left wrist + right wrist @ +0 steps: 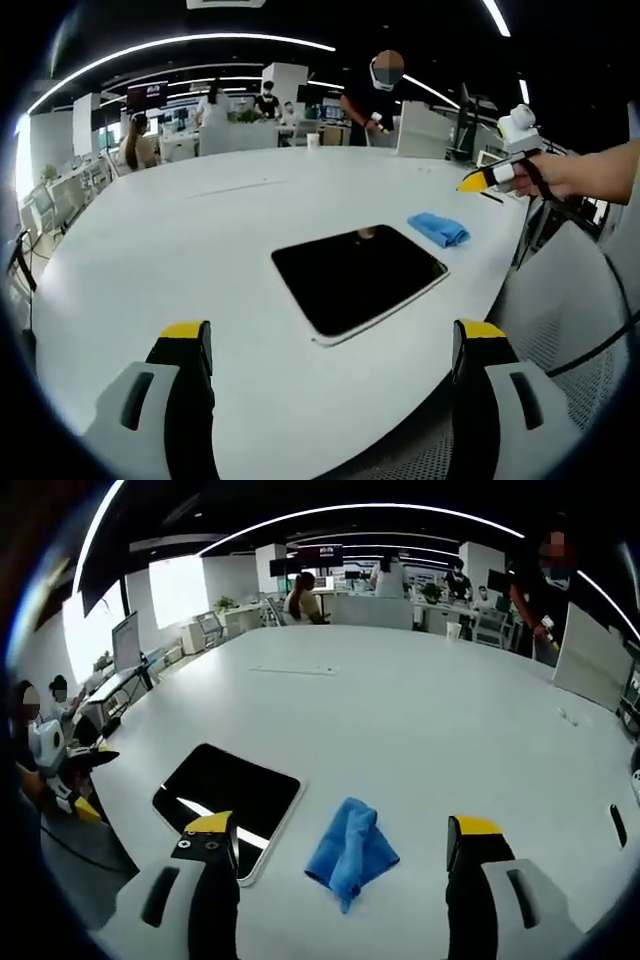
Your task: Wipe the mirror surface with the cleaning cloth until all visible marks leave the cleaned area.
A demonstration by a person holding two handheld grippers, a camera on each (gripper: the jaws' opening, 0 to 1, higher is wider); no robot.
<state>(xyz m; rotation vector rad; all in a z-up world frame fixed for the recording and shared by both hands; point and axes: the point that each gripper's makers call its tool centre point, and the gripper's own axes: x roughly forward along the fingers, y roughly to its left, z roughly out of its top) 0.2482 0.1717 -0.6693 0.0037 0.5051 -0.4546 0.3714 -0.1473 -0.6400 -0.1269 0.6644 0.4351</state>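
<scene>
Ahead of the tongs spreads a wide white counter (200, 230). Beyond its far edge a person in black (375, 100) stands among office desks (200, 630).

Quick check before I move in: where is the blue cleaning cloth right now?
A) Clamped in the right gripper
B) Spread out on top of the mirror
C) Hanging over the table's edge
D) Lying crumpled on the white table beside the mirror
D: the blue cleaning cloth lies crumpled on the white table next to the mirror, apart from it, and the right gripper has its jaws open around nothing.
</scene>
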